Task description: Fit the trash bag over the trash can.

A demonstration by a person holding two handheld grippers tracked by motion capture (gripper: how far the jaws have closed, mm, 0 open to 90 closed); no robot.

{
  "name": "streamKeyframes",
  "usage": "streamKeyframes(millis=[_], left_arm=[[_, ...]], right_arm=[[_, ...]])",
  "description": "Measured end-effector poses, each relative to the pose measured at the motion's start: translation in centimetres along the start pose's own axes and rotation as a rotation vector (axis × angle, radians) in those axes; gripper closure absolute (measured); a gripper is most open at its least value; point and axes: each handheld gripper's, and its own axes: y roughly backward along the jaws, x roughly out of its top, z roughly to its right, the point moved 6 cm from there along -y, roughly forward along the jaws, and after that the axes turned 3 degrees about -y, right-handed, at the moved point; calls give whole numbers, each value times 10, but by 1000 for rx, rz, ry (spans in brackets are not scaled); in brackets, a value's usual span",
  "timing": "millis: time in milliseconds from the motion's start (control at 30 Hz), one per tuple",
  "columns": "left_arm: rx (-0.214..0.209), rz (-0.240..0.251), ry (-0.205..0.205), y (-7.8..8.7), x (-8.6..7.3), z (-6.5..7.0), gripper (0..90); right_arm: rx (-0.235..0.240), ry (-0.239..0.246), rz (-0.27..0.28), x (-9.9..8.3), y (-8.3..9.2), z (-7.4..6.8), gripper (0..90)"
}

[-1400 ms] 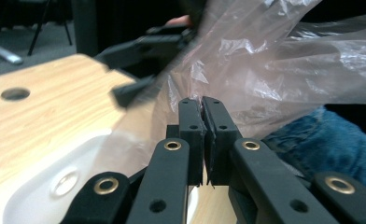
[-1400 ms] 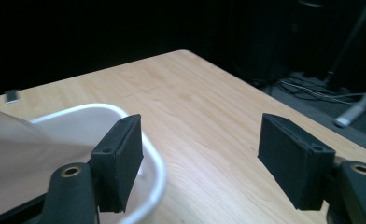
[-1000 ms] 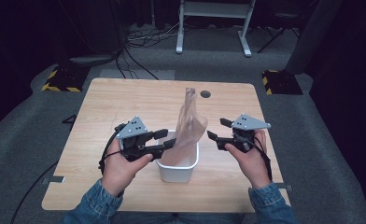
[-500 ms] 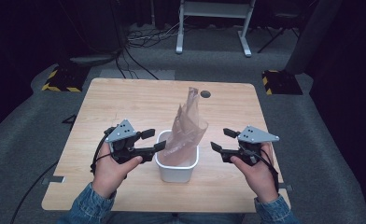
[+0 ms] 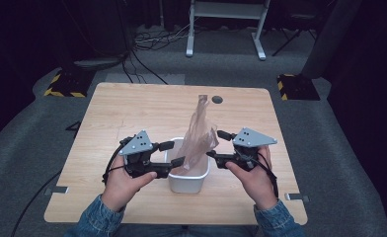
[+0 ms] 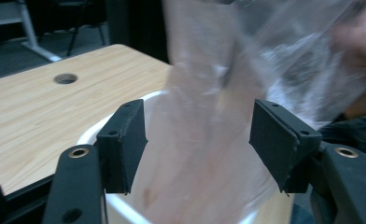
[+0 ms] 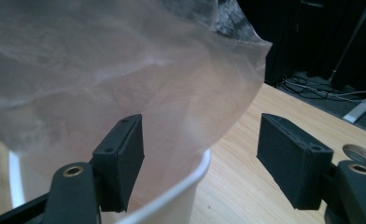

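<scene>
A small white bin [image 5: 189, 183] stands on the wooden table [image 5: 132, 113] near its front edge. A thin, see-through plastic bag [image 5: 200, 133] rises upright out of it. My left gripper [image 5: 174, 153] is at the bin's left rim; its jaws have just been opening and stand apart. In the left gripper view the bag [image 6: 209, 93] and the bin rim [image 6: 155, 96] lie past the gripper [image 6: 200, 140], and the pads do not press on them. My right gripper [image 5: 216, 144] is open at the bag's right side. There the bag's edge [image 7: 125, 79] hangs over the bin rim [image 7: 181, 191] in front of the gripper [image 7: 200, 158].
A round cable hole [image 5: 217, 99] sits at the table's far edge, behind the bag. Beyond the table are floor cables [image 5: 147, 42], a white metal frame [image 5: 226, 29] and two yellow-and-black striped blocks [image 5: 65, 84]. Bare wood lies left, right and behind the bin.
The left gripper's jaws stand wider than a second ago. The right gripper drew away from the bag, then came back in toward it. The bag has spread wider.
</scene>
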Motion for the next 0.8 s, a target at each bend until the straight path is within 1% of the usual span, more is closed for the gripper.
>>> streamKeyframes(millis=[100,133,200,267,333,367,433,467,533,567,600,633,667,700,800], left_arm=[[0,1,-13,6,-1,4,336],[5,-4,-29,7,-2,4,331],[7,-6,-34,7,-3,4,329],[11,-12,-38,3,-3,3,329],[16,-17,-43,-2,-3,2,333],[23,-18,-47,-5,-3,1,342],[51,-20,-56,-10,-3,-3,372],[51,-19,-47,-10,-3,-4,431],[45,-9,-26,-10,-2,-6,586],[47,-5,-27,-8,-1,-8,686],[57,-2,-25,-7,-1,-10,767],[74,1,-28,-5,0,-12,829],[88,4,-18,-3,0,-13,871],[102,6,-15,-1,0,-15,895],[145,17,-12,6,0,-20,900]], right_arm=[[-8,6,-3,1,-6,0,318],[-7,5,-4,0,-7,1,318],[-5,-6,-1,0,-9,1,318],[-1,-12,5,0,-10,0,315],[17,-13,8,1,-12,-3,311],[25,-6,8,2,-14,-6,311],[36,8,8,5,-15,-10,309],[40,12,7,5,-16,-12,310],[41,16,9,6,-15,-12,309],[40,15,10,6,-14,-12,310],[38,16,13,6,-12,-11,309],[35,11,10,5,-10,-11,309],[32,8,9,4,-7,-10,309],[25,8,9,4,-4,-10,308],[22,11,18,4,8,-13,308]])
